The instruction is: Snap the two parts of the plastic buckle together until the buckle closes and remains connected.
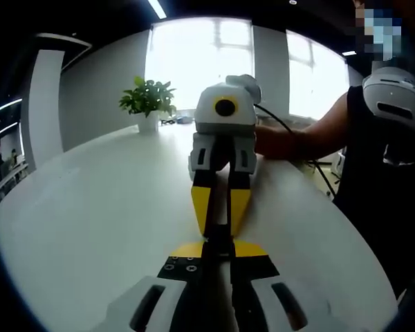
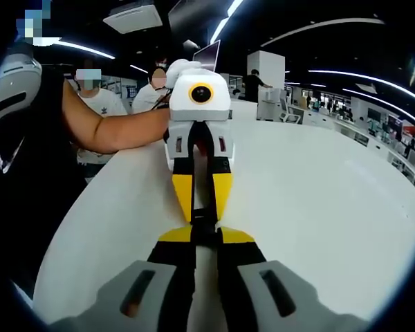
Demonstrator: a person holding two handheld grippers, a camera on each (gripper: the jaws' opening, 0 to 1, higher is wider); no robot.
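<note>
The left gripper (image 1: 218,252) and right gripper (image 1: 220,218) meet nose to nose above the white table (image 1: 90,207). Each seems nearly shut on one dark buckle (image 2: 204,220) half, lining them up to snap.

Bare white table (image 1: 90,207) lies open on both sides — only a potted plant (image 1: 147,102) stands far off.

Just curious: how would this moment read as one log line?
left gripper: shut on buckle | right gripper: shut on buckle | grippers tip to tip over white table
</note>
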